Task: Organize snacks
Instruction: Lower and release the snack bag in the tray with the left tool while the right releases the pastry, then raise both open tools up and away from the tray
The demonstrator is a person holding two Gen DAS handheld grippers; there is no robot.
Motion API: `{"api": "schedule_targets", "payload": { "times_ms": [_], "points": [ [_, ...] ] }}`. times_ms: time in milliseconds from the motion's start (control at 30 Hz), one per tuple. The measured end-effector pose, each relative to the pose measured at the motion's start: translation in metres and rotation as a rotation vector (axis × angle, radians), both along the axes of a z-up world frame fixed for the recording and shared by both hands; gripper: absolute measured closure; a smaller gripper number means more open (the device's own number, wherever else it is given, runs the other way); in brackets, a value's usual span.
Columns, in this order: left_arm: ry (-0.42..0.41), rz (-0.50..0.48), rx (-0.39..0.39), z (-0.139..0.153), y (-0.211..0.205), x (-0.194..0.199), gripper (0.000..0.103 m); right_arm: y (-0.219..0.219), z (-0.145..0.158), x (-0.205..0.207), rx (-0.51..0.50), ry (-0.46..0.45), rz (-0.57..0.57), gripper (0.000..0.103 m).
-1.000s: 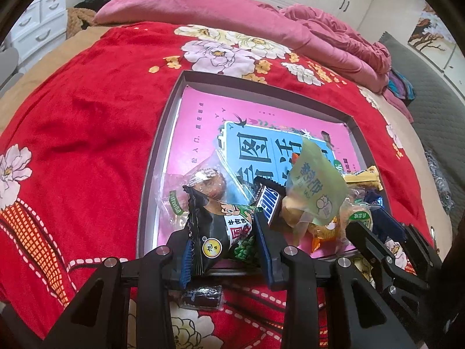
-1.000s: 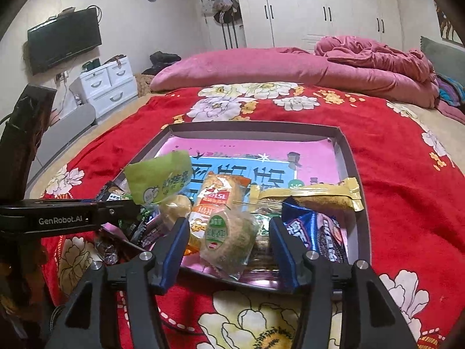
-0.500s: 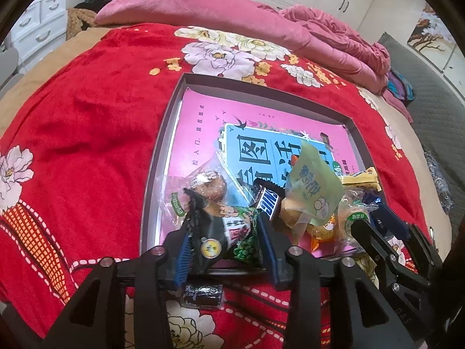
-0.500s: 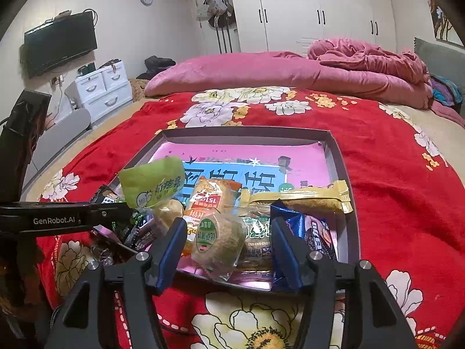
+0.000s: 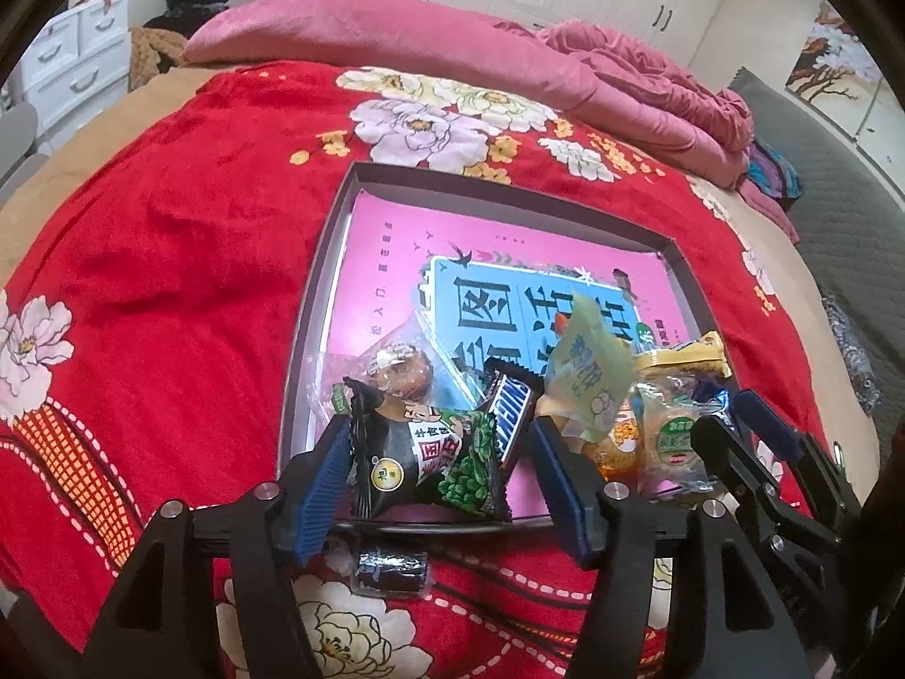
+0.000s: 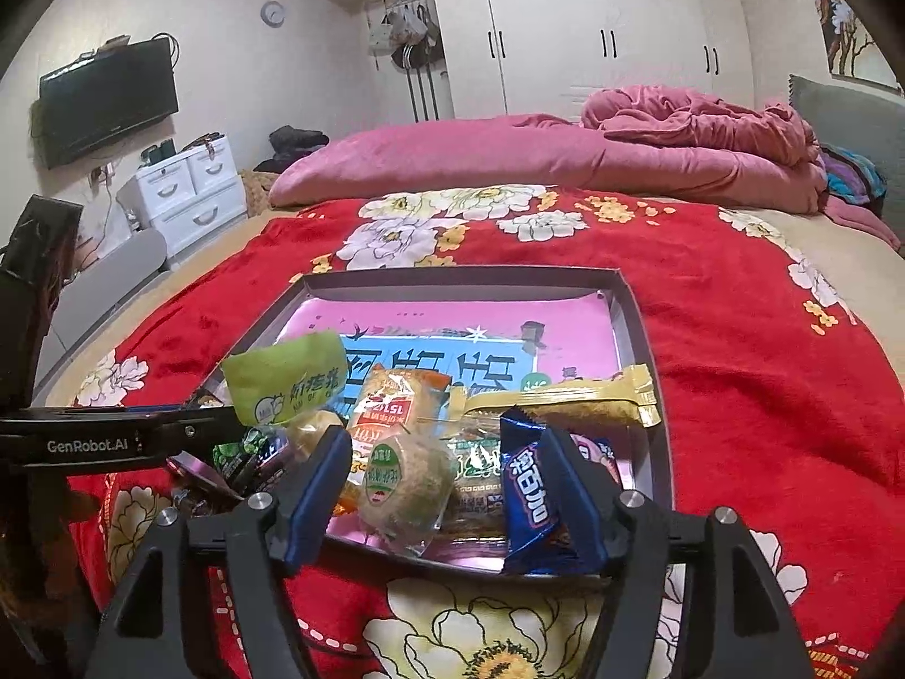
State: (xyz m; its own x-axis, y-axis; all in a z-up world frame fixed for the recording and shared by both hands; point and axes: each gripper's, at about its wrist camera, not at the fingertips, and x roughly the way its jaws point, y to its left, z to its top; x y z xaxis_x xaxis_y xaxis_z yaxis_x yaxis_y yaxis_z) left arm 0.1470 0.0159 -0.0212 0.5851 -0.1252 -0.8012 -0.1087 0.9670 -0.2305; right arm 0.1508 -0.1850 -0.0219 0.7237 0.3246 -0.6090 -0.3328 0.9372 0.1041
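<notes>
While both tools spread apart, crinkly foil snacks (image 5: pixel 430 452) crowd the shallow box's (image 5: pixel 317 311) lower edge at frame centre, hemmed by plush red floral bedspread (image 5: pixel 169 283).

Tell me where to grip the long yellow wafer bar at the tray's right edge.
Grip the yellow wafer bar across its narrow middle, coming from above. It lies flat and long, crosswise atop the other packets, against the tray wall; its crimped ends are thin and would slip.

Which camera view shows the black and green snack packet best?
The left wrist view: the black and green snack packet lies whole between that gripper's opening jaws. The right wrist view shows only a green corner behind the other gripper.
</notes>
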Motion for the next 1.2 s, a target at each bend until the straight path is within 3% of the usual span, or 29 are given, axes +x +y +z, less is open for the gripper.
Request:
{"api": "schedule_targets", "payload": {
  "times_ms": [500,833,1200],
  "points": [
    [-0.078,0.010,0.044,0.027,-0.003,-0.017,0.029,-0.005,0.017,-0.011,-0.004,-0.081,-0.033,0.023],
    [-0.083,0.008,0.073,0.037,-0.009,-0.039,0.028,-0.010,0.040,-0.038,0.006,-0.161,-0.049,0.016],
    [-0.036,-0.023,0.078,0.024,-0.020,-0.083,0.028,-0.013,0.027,-0.067,0.010,0.031,-0.084,0.007]
  ]
}}
